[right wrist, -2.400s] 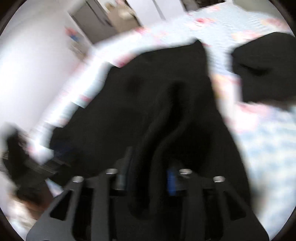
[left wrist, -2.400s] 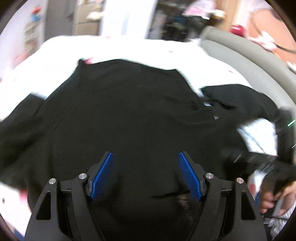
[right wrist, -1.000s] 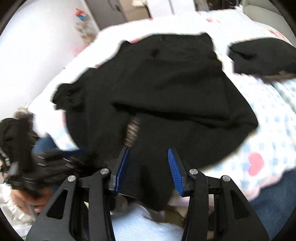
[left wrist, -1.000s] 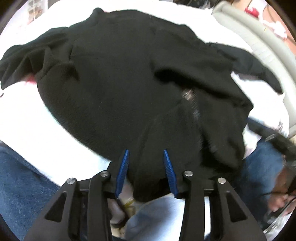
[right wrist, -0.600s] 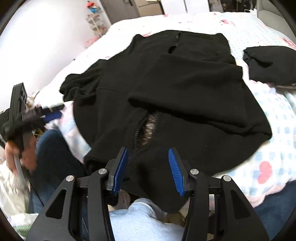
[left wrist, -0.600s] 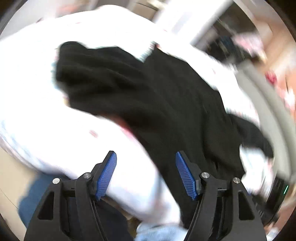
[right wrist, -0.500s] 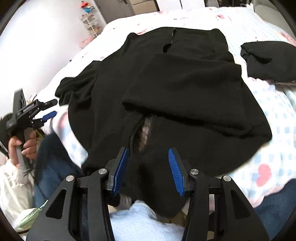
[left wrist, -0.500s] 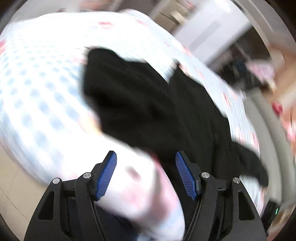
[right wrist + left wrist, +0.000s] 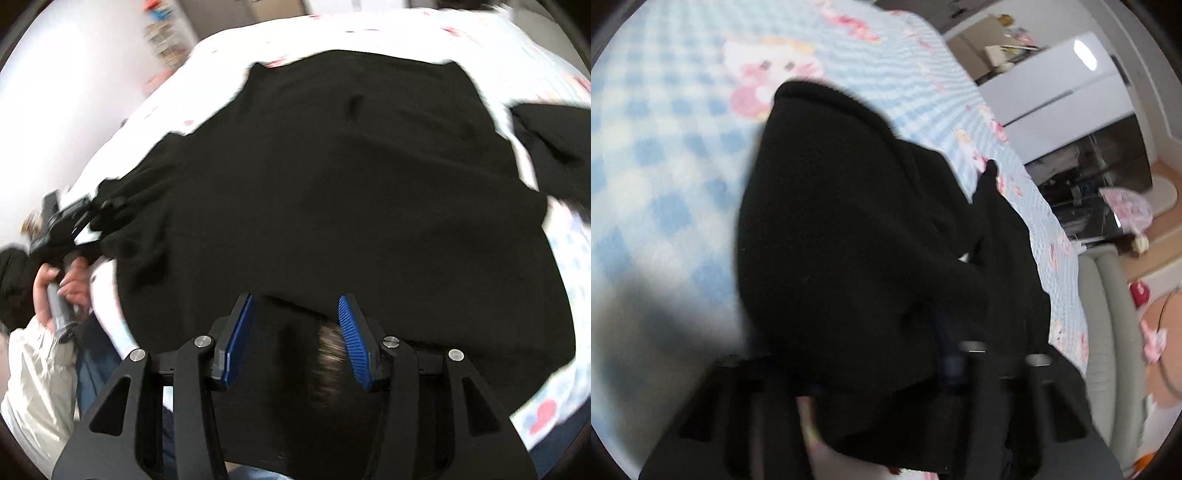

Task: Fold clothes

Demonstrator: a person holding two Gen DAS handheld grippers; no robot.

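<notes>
Black fleece zip jacket (image 9: 351, 192): soft, limp, bulky. Left hand-held gripper (image 9: 879, 354) clamps its sleeve; right hand-held gripper (image 9: 295, 332) gapes over hem. Grip seams.

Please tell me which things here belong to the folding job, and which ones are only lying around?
Job: black garment; left gripper clamped on its sleeve; right gripper open over its hem; checked bedspread.

Lying about: second black item; grey sofa.
</notes>
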